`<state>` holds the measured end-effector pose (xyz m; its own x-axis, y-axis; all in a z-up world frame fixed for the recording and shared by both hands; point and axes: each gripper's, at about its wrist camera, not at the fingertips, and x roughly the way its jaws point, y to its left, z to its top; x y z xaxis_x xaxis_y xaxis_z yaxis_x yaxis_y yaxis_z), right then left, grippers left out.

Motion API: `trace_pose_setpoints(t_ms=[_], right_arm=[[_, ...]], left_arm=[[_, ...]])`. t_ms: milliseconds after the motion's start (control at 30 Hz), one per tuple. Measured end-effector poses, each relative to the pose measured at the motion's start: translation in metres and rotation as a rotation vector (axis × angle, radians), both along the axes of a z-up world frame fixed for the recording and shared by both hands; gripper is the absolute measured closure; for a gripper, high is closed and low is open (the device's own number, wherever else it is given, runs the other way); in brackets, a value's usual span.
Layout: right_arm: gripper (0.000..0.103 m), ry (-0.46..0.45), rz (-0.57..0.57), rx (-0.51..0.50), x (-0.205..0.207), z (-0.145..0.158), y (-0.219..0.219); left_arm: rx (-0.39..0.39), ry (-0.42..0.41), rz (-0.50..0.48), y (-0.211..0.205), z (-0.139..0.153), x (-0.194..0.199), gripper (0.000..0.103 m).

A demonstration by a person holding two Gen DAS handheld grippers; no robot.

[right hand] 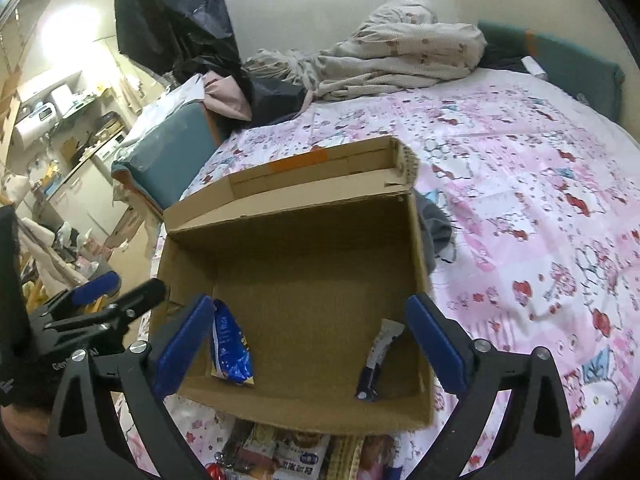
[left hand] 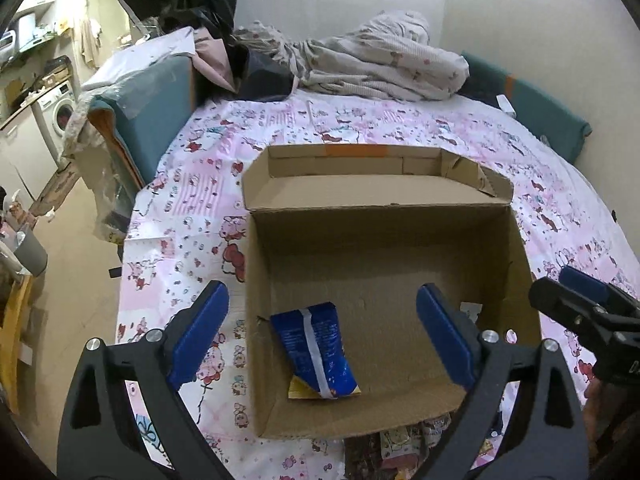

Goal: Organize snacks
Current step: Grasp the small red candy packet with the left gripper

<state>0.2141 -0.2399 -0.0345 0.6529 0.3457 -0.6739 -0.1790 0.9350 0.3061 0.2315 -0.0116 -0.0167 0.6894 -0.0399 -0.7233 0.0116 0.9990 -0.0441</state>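
Snacks [right hand: 304,458] heaped beside box [right hand: 304,420]

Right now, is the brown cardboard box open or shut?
Open. The brown cardboard box has its lid flap folded back, exposing the inside: a blue snack packet and a small dark sachet lie in it.

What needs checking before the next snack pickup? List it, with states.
1. Left gripper empty: ok, jaws wide, nothing between the pads.
2. Right gripper empty: ok, jaws wide.
3. Blue snack bag inside the cardboard box: ok, lying at the near left.
4. Small dark packet inside the box: ok, leaning on the right wall.
5. Room left in the box: ok, most of the floor is bare.
6. Remaining snacks within reach: cannot tell, only partly visible below the box's near edge.
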Motion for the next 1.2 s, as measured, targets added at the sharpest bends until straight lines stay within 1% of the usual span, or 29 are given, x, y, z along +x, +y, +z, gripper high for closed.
trace_pose_setpoints(t_ms=[67, 133, 367, 500, 600, 700, 800, 933, 1133, 1200], right_arm=[[0.004, 0.006, -0.021, -0.013, -0.007, 0.005, -0.004], [0.004, 0.009, -0.01, -0.024, -0.015, 0.011, -0.003], [0.004, 0.017, -0.042, 0.0, -0.063, 0.019, -0.019], [0.004, 0.043, -0.04, 0.008, -0.08, 0.017, -0.026], [0.004, 0.08, -0.035, 0.032, -0.088, 0.012, -0.03], [0.004, 0.098, -0.039, 0.03, -0.095, 0.008, -0.03], [0.004, 0.107, -0.052, 0.019, -0.1, 0.005, -0.029], [0.004, 0.135, -0.065, 0.049, -0.103, 0.0, -0.032], [0.004, 0.219, -0.098, 0.088, -0.104, -0.018, -0.042], [0.004, 0.244, -0.115, 0.118, -0.103, -0.022, -0.048]], left_arm=[[-0.007, 0.0, 0.007, 0.004, 0.004, -0.006, 0.01], [-0.019, 0.002, 0.016, 0.008, 0.006, -0.013, 0.01], [-0.053, 0.027, 0.051, 0.022, 0.01, -0.047, 0.01], [-0.059, 0.044, 0.059, 0.029, 0.01, -0.067, 0.01], [-0.108, 0.061, 0.049, 0.035, 0.009, -0.08, 0.01], [-0.118, 0.069, 0.072, 0.042, 0.009, -0.093, 0.01], [-0.122, 0.088, 0.096, 0.049, 0.005, -0.104, 0.01], [-0.108, 0.129, 0.112, 0.055, -0.004, -0.112, 0.01], [-0.137, 0.21, 0.109, 0.06, -0.024, -0.115, 0.01], [-0.147, 0.254, 0.118, 0.061, -0.036, -0.115, 0.01]])
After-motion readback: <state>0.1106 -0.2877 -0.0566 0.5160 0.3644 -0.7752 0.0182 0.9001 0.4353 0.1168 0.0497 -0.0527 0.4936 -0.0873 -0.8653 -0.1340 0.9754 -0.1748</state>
